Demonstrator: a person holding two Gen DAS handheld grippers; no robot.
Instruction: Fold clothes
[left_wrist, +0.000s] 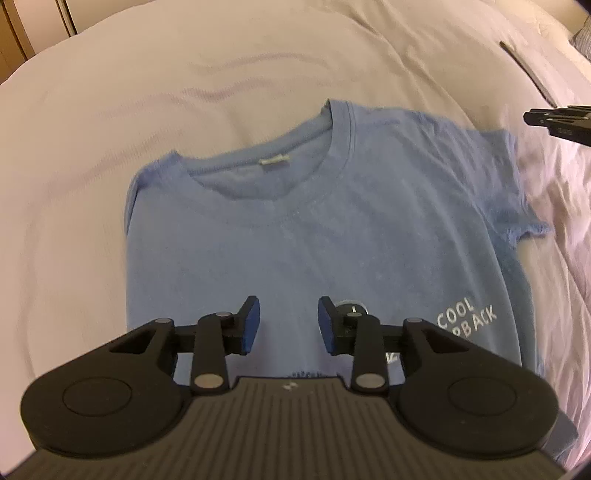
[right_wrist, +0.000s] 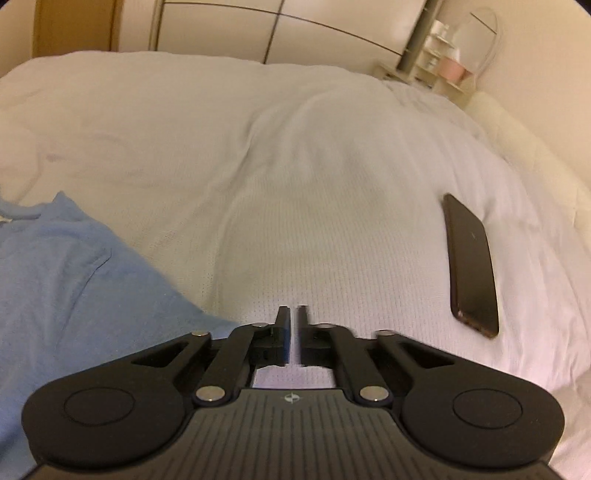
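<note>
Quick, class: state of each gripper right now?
Left gripper: open, empty, above the blue T-shirt.
Right gripper: fingers nearly shut, holding nothing, over the bed.

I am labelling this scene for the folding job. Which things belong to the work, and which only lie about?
Belong to the job:
- blue T-shirt, spread flat on the bed
- left hand-held gripper, open above the shirt
- right hand-held gripper, almost closed, empty, beside the shirt

Only lying about:
- dark phone on the white bedcover
- shelf behind the bed
</note>
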